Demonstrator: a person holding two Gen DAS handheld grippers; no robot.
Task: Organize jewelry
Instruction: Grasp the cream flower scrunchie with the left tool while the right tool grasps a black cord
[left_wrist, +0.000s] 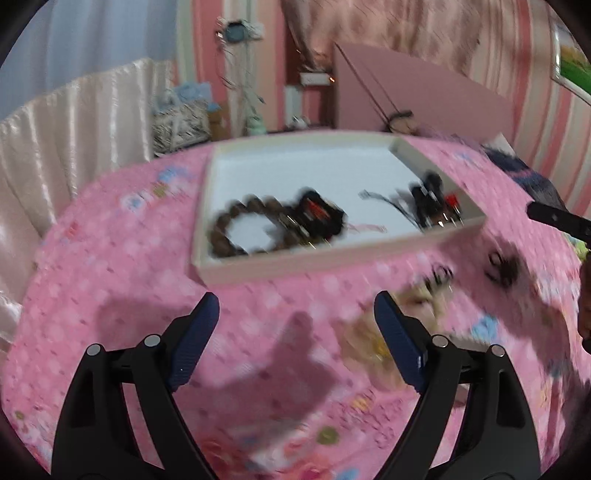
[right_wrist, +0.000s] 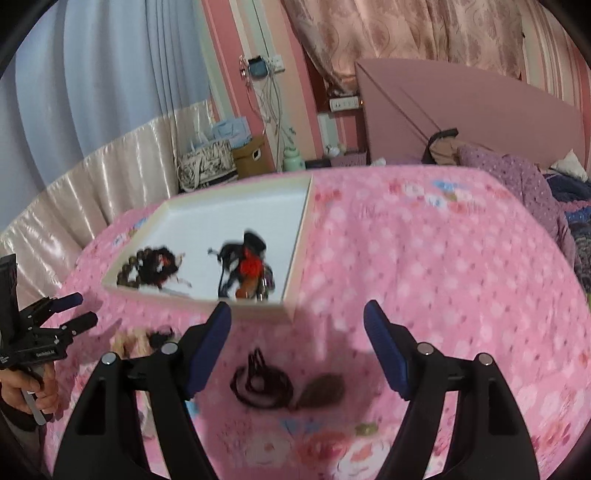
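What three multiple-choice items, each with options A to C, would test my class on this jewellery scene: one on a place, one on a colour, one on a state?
1. Where does the brown bead bracelet lie?
A. Inside the white tray
B. On the pink cloth beside the tray
C. Between the fingers of a gripper

2. What colour are the pads on the gripper fingers?
A. Red
B. Dark blue
C. White

3. How does the right gripper stand?
A. Shut on a cord
B. Shut with nothing in it
C. Open with nothing between its fingers

Answers:
1. A: the bead bracelet rests on the floor of the white tray.
2. B: the pads are dark blue against black arms.
3. C: the right gripper is spread wide over the dark cord loop, which lies untouched on the pink cloth.
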